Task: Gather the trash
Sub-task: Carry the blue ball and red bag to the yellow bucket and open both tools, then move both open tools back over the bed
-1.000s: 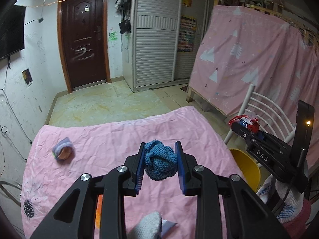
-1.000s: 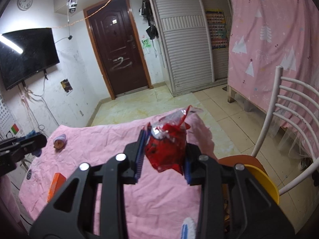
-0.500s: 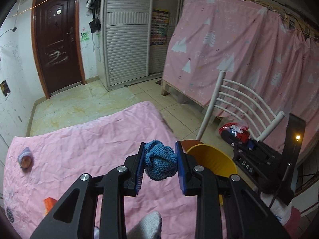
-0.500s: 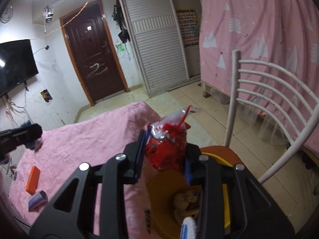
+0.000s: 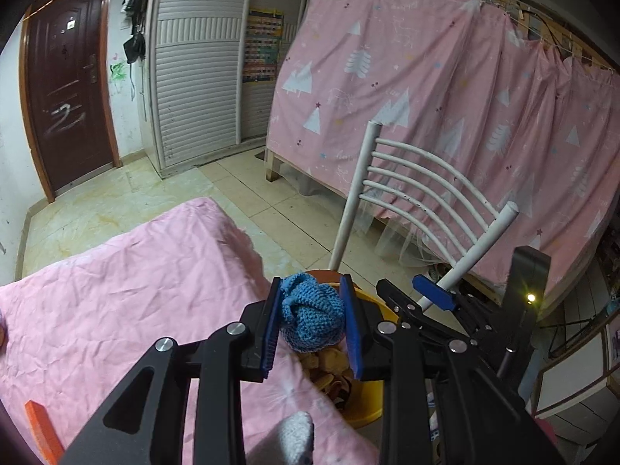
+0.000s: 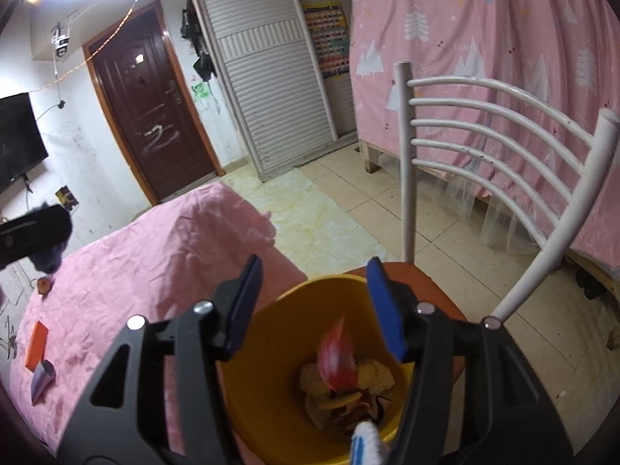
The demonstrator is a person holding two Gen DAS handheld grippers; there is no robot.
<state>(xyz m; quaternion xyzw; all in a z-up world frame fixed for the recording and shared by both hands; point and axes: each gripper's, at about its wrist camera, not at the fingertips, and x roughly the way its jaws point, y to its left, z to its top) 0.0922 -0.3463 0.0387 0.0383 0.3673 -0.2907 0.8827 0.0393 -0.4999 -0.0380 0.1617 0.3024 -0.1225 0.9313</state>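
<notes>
My left gripper (image 5: 310, 290) is shut on a blue knitted ball (image 5: 314, 319), held just above the near rim of a yellow bin (image 5: 364, 412). My right gripper (image 6: 314, 267) hangs over the same yellow bin (image 6: 267, 352). Its jaws are opening, and nothing is between them. A red wrapper (image 6: 335, 356), blurred, is dropping free inside the bin onto yellowish scraps (image 6: 372, 378). In the left wrist view the right gripper (image 5: 407, 290) shows just right of the ball. The left gripper's black body (image 6: 35, 232) is at the left edge of the right wrist view.
The bin stands on an orange chair seat (image 6: 438, 294) with a white barred back (image 6: 484, 124), beside a pink-covered table (image 6: 155, 271). On the table lie an orange block (image 6: 37, 343), a purple wrapper (image 6: 42, 378) and a small orange-brown bit (image 6: 44, 285). A pink curtain (image 5: 445, 124) hangs behind.
Both grippers swung right, from over the table to over the yellow bin. The right gripper opened and let go of the red wrapper, which now falls into the bin. The left still grips the ball.
</notes>
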